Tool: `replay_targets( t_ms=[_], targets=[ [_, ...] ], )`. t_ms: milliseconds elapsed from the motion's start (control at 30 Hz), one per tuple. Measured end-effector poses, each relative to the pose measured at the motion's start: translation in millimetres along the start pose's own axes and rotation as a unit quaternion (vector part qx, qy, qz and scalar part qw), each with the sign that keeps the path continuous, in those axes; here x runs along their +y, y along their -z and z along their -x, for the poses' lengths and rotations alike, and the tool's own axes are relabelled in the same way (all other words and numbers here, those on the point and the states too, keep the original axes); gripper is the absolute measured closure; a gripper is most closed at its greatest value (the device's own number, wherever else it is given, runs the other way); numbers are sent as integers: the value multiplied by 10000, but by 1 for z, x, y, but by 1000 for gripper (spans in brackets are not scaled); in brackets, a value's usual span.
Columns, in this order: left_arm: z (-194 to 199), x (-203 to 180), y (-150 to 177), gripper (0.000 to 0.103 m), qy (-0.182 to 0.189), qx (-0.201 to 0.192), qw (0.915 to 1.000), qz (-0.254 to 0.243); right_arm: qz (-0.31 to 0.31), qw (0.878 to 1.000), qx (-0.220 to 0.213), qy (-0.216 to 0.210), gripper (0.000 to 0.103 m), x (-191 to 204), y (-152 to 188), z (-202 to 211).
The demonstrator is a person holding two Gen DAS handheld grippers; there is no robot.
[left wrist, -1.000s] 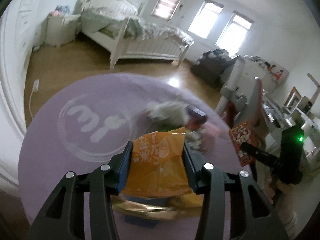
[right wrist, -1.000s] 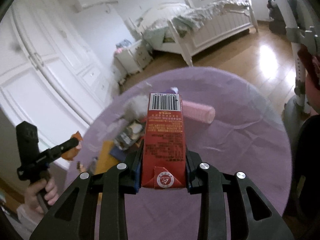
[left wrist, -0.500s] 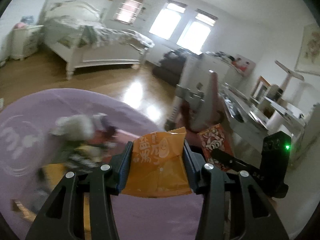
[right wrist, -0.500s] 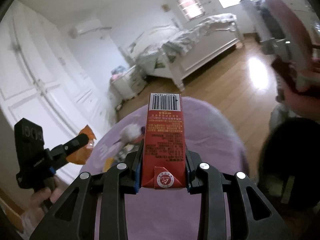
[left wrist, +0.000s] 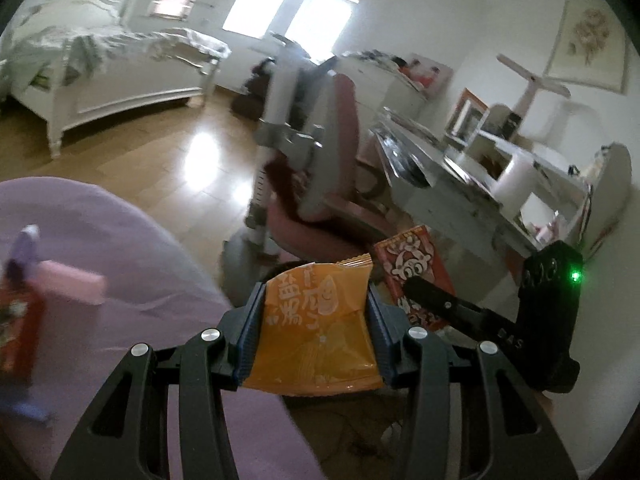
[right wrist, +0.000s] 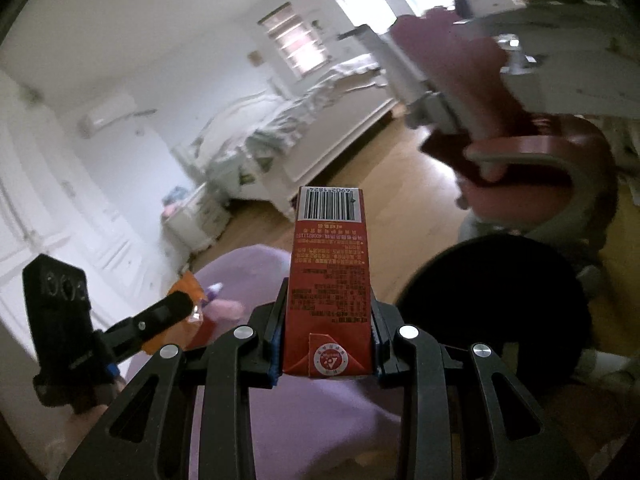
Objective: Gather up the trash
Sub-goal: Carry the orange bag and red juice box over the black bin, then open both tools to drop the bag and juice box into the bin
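Left wrist view
- Left gripper: fingers clamped on an orange snack packet, 1 pad against each side edge.
- Packet position: held above the edge of the purple rug, in front of the pink chair.
- Right gripper: to the right, fingers clamped on a red carton seen side-on.
- On the rug, left: a pink item and a red packet, both blurred.
- Background: white bed, cluttered worktop.

Right wrist view
- Right gripper: fingers clamped on the red carton, barcode end pointing away.
- Black round bin: just right of the carton, opening dark, contents not discernible.
- Left gripper: lower left, orange snack packet pinched in its fingers, above the rug.
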State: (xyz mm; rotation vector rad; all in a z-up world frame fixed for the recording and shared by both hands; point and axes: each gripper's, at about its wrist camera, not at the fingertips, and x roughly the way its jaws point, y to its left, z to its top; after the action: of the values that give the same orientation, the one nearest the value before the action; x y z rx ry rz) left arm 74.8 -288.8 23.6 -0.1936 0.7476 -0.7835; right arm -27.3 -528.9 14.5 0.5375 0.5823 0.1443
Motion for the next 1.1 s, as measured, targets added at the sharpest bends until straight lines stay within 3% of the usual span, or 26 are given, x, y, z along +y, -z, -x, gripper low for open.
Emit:
replay_targets(
  t_ms=[300, 567, 667, 733, 800, 867, 933, 1100],
  targets=[
    [-68, -19, 9, 56, 277, 498, 9984, 46, -331, 9988, 50, 348, 71, -48, 2, -7],
    [-107, -26, 17, 55, 311, 832, 9960, 34, -603, 9967, 109, 532, 71, -74, 6, -18],
    [-118, -29, 18, 53, 285, 870, 9958, -31, -711, 9955, 113, 609, 71, -83, 6, -21],
    [-124, -31, 17, 45, 239, 870, 9959, -76, -727, 9949, 140, 682, 70, -86, 6, -21],
    [-125, -29, 14, 18, 192, 810, 9965, -4, -846, 9937, 149, 723, 58, -92, 6, -21],
    [-123, -28, 13, 16, 228, 704, 9972, 73, -940, 9928, 18, 741, 38, -94, 6, -16],
    [-119, -27, 11, 16, 221, 696, 9973, 83, -941, 9925, -64, 776, 33, -95, 5, -12],
    [-99, -21, 11, 15, 179, 598, 9979, 188, -923, 9927, -76, 770, 33, -90, 6, -10]
  ],
)
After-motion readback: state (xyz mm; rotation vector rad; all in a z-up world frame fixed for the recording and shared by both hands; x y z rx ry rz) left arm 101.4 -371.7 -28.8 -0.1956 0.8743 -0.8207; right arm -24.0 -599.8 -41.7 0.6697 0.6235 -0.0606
